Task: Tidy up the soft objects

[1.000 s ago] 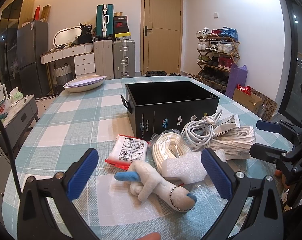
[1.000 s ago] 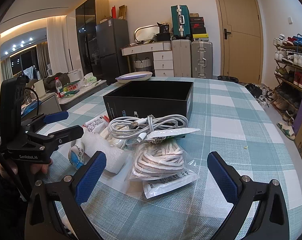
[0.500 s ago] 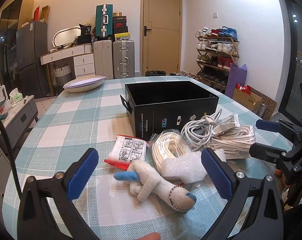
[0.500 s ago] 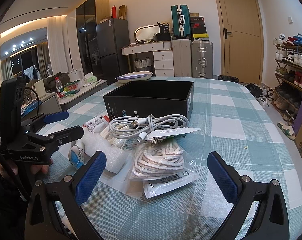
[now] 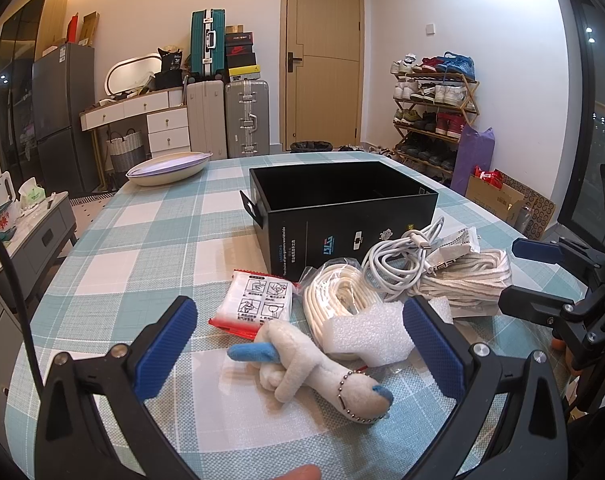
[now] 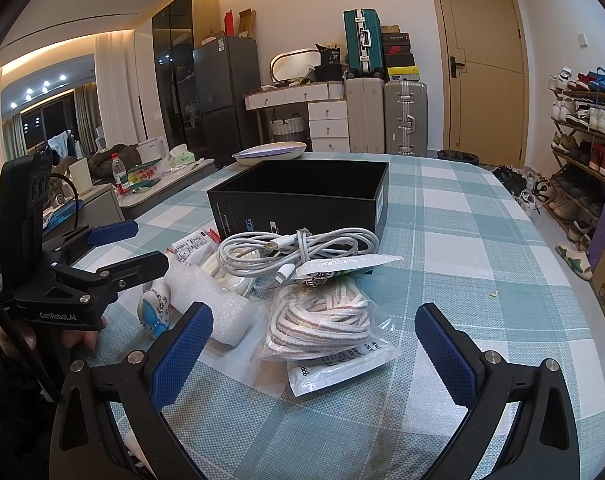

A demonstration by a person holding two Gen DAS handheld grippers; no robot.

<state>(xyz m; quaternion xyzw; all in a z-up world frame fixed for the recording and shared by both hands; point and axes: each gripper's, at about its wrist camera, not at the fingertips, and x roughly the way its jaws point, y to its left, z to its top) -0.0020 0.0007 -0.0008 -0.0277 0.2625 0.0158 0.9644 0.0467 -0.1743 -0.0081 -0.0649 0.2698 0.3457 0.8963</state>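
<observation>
An open black box (image 5: 342, 204) (image 6: 302, 196) stands mid-table. In front of it lie a white plush toy with blue tips (image 5: 314, 364), a white foam piece (image 5: 366, 332) (image 6: 206, 296), a red-edged white packet (image 5: 258, 300), a bagged white cord coil (image 5: 334, 292), a white charging cable (image 5: 398, 260) (image 6: 294, 248) and a bagged striped rope bundle (image 5: 470, 280) (image 6: 322, 316). My left gripper (image 5: 298, 340) is open, its fingers either side of the plush toy. My right gripper (image 6: 314, 344) is open just short of the rope bundle.
The table has a teal checked cloth (image 6: 454, 216). A shallow white bowl (image 5: 168, 168) sits at its far left. Suitcases (image 5: 246, 120), a door and a shoe rack (image 5: 434, 112) stand behind. A hand (image 6: 74, 336) holds the left gripper's handle.
</observation>
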